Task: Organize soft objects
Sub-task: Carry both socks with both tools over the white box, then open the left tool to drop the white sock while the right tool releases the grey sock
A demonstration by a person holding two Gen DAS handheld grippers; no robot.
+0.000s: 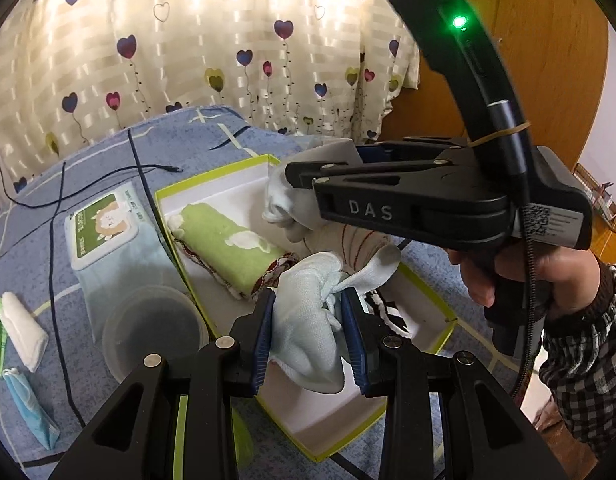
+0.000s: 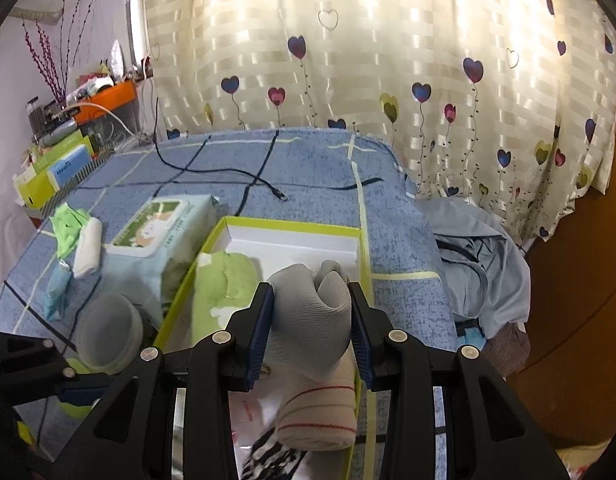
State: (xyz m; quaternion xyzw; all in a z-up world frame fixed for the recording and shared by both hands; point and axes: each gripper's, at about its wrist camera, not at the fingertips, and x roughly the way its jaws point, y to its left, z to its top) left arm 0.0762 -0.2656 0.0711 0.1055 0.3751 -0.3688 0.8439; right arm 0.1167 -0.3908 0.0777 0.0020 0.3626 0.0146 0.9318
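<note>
Over the box [image 1: 423, 354] on the bed: left hand-held gripper [image 1: 308, 336] pinching a white sock [image 1: 304, 320]; right hand-held gripper [image 2: 311, 330] pinching a grey sock [image 2: 308, 304]. Green towel [image 1: 232, 252] inside.

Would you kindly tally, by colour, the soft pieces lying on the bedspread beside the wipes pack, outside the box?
Green cloth: 1
White rolled cloth: 1
Blue face mask: 1
Total: 3
</note>
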